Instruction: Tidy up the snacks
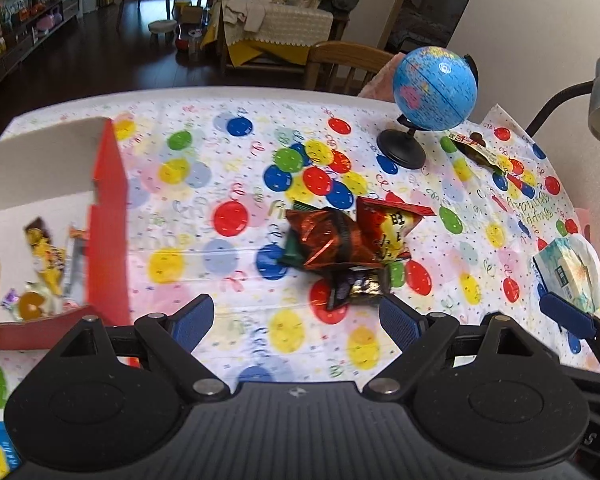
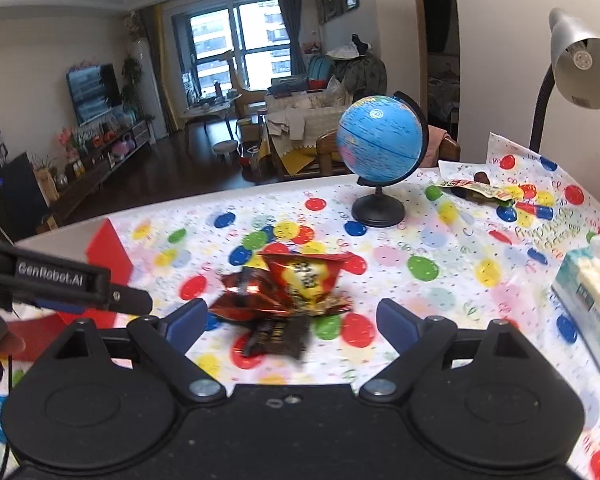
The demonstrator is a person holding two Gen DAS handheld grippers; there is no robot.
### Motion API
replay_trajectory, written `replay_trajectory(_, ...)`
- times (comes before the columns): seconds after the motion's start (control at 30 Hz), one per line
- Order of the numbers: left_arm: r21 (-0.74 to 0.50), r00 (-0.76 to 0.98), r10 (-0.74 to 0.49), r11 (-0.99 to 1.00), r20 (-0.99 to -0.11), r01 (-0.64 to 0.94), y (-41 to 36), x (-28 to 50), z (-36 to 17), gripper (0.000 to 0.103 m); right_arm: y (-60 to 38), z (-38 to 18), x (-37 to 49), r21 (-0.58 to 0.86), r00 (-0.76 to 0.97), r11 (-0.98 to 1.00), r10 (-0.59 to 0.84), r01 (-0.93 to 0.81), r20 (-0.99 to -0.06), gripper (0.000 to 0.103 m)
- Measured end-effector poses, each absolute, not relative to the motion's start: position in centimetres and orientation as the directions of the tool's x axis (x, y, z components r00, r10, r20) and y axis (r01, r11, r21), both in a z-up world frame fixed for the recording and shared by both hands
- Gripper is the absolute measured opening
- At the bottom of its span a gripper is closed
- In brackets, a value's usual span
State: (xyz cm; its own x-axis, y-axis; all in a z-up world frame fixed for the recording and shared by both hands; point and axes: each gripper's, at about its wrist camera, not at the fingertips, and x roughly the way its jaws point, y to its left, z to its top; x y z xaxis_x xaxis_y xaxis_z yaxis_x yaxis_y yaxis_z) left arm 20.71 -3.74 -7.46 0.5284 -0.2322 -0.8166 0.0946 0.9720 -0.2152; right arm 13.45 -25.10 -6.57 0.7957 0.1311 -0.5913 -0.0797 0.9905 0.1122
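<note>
A red cardboard box with a pale inside (image 1: 108,216) stands at the left of the desk (image 1: 228,360), which is covered by a white plastic cloth printed with coloured balloons. Several small wrapped sweets and snack packets (image 1: 46,268) already lie inside the box, so part of the sorting looks done.

What is left sits in a loose heap near the middle of the desk: a crinkled dark red foil packet (image 1: 320,240), a red and yellow puffed snack bag (image 1: 392,232) leaning against it, and a small dark wrapper with gold print (image 1: 358,286) at the front of the heap, touching the other two. A further flat, green-edged snack wrapper (image 1: 478,150) lies apart, beside the black foot of a blue desk globe (image 1: 434,88). A pale green tissue pack (image 1: 568,272) rests at the right edge and is probably not part of the job.

The left gripper (image 1: 296,318) hangs above the cloth with its blue pads set wide and nothing between them; the heap lies just ahead of it. The right gripper (image 2: 290,322) is also spread wide, with the dark wrapper in the gap between its pads but neither pad pressing on it.

By this reading, the task is partway through: three packets in the heap and the far wrapper remain to be boxed.
</note>
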Motion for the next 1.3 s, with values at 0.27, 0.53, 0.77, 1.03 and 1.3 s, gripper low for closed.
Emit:
replay_trajectory(0.27, -0.208, 0.509, -0.22, 0.975, -0.832, 0.081, -6.8, 24.1, -9.6, 0.09, -27.3, -8.6, 15.6, 0.127, 0.749, 0.983, 0.185, -0.134, -0.636, 0.091)
replay_trajectory(0.53, -0.209, 0.468, -0.23, 0.973, -0.853, 0.095, -7.7, 28.3, -11.9, 0.09, -26.8, -11.1, 18.7, 0.146, 0.663, 0.961, 0.269, -0.236, -0.699, 0.091)
replay_trajectory(0.77, -0.217, 0.389, -0.267, 0.961, -0.882, 0.168, -8.8, 31.5, -14.0, 0.09, -25.5, -14.1, 21.8, 0.209, 0.593, 0.946, 0.319, -0.248, -0.74, 0.088)
replay_trajectory(1.03, -0.239, 0.315, -0.285, 0.954, -0.905, 0.179, -9.5, 33.9, -16.2, 0.09, -24.9, -16.2, 24.7, 0.283, 0.538, 0.93, 0.367, -0.235, -0.759, 0.086)
replay_trajectory(1.3, -0.237, 0.296, -0.28, 0.956, -0.913, 0.174, -9.9, 34.4, -17.4, 0.09, -24.2, -17.7, 26.0, 0.306, 0.515, 0.925, 0.379, -0.223, -0.769, 0.08)
